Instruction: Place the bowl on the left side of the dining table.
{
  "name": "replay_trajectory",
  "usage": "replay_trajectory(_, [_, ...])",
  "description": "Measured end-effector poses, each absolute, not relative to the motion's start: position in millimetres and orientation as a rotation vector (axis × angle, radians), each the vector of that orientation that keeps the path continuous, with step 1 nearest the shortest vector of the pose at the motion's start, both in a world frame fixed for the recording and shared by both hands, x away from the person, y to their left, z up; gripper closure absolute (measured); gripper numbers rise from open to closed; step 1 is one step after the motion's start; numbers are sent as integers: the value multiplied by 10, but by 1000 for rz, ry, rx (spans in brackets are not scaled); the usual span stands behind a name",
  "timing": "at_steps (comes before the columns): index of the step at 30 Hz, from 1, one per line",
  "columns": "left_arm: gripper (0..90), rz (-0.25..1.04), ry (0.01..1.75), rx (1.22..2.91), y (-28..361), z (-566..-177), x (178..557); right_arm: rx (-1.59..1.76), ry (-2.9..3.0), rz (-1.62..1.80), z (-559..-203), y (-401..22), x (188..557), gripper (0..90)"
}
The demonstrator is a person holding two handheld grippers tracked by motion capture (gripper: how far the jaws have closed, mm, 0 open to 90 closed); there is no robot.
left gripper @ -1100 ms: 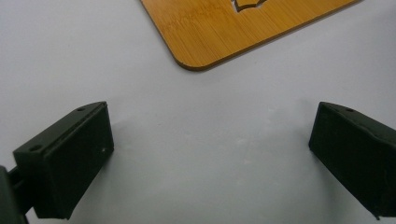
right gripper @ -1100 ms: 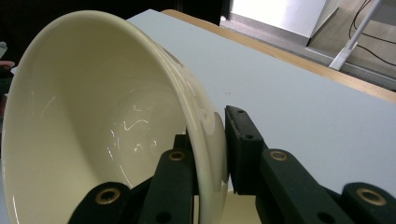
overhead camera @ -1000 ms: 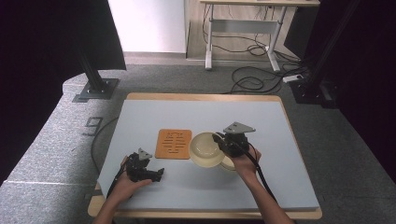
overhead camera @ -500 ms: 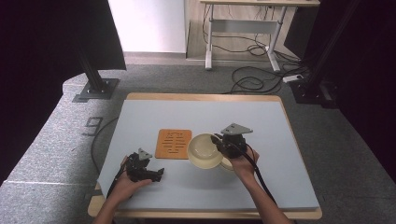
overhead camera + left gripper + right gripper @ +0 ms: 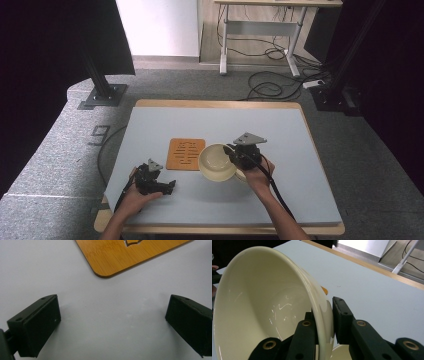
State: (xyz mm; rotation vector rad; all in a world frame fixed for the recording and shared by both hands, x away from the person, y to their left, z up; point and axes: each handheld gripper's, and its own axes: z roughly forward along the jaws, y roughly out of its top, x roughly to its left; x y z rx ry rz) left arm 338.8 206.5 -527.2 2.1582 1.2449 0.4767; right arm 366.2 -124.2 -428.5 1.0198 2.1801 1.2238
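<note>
**Cream bowl held by its rim, just right of the bamboo trivet**

A pale blue tabletop (image 5: 300,150) with a wooden edge stands on grey carpet, with dark stands and loose cables beyond its far side. Near the middle lies a square bamboo trivet (image 5: 185,153) with cut-out slots.

The right gripper (image 5: 239,159) is clamped on the rim of a cream ceramic bowl (image 5: 216,162): in the right gripper view one jaw sits inside the bowl (image 5: 262,315) and the other outside, and the wall is pinched between them. The bowl tilts, its mouth turned left, just right of the trivet. A second cream rim (image 5: 342,350) peeks out below the jaws; what it belongs to is hard to tell.

The step in hand looks like carrying the bowl to the trivet. The next move probably calls for a short shift left, levelling the bowl, then lowering it squarely onto the bamboo before letting go.

The right forearm reaches in from the near edge, hand wrapped around the gripper. The left gripper (image 5: 167,187) rests low at the near left, jaws spread wide and empty over bare tabletop, pointing toward the trivet's corner (image 5: 105,272).
</note>
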Motion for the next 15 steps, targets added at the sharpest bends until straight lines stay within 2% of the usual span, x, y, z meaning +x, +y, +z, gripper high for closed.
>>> replay_trajectory(15, [1,474,1246,2158,2065,-5272,3388,1017,2185,1231,-4293,-1189,3666,798])
